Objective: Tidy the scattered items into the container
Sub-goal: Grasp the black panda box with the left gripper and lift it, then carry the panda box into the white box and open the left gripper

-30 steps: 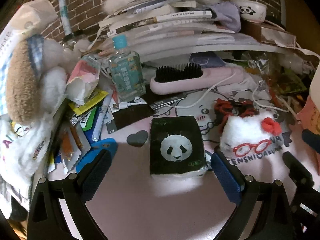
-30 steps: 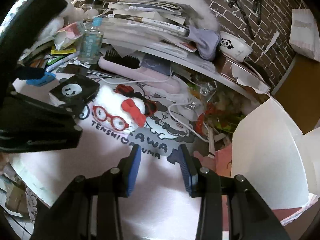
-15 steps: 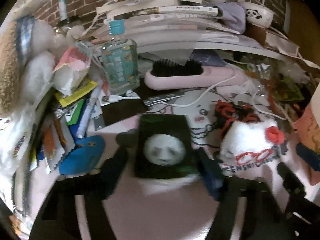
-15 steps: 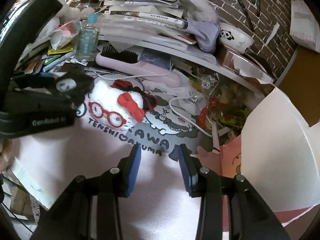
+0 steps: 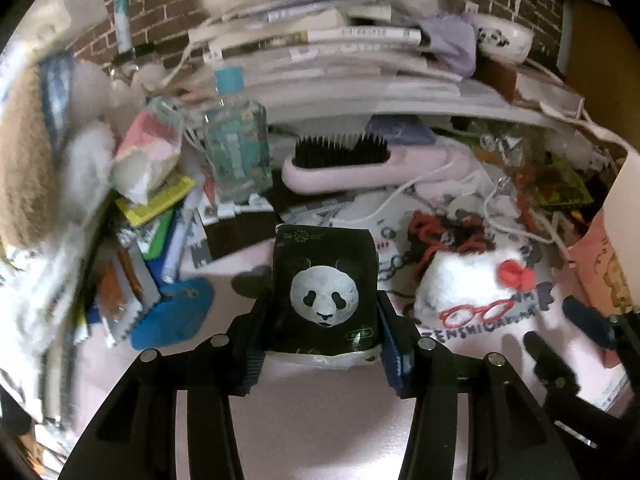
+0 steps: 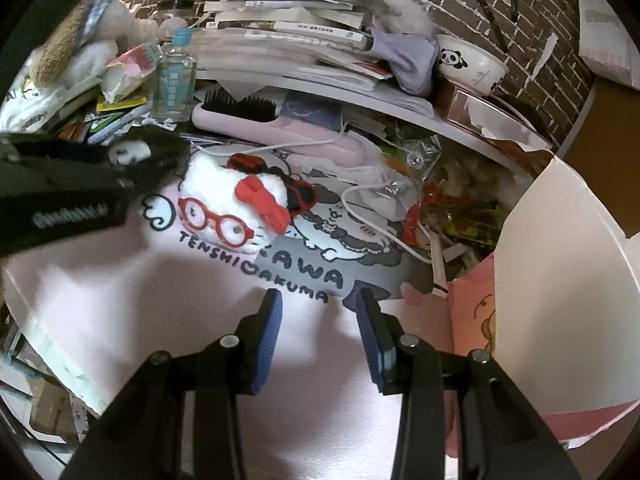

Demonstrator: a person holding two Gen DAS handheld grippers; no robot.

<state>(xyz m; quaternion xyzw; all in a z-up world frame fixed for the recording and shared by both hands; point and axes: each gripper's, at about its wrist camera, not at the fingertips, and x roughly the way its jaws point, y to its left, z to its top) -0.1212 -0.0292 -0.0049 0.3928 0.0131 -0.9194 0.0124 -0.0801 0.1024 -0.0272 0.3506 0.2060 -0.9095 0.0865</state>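
Closed since before, left gripper (image 5: pixel 322 338) clamps black panda-faced tissue pack (image 5: pixel 324 296); right gripper (image 6: pixel 318 316) gapes empty.

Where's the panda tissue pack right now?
In the left wrist view the panda tissue pack sits centre frame between the left claw's fingers, on the pink mat, left of the white plush.

Right gripper (image 6: pixel 318 312), black arms with blue-padded fingers (image 6: pixel 270 320), jaws parted and empty, hung over a pale pink printed desk mat (image 6: pixel 200 320). A fluffy white plush with red bow and red glasses (image 6: pixel 236 208) lay on the mat ahead, and just left of it the black left gripper (image 6: pixel 132 160) pinched a blurred black panda-print packet (image 6: pixel 132 152). A white-and-pink cardboard box (image 6: pixel 560 300) stood open at right; a pink hairbrush with black bristles (image 6: pixel 256 120) and a clear blue-capped bottle (image 6: pixel 174 80) sat behind.
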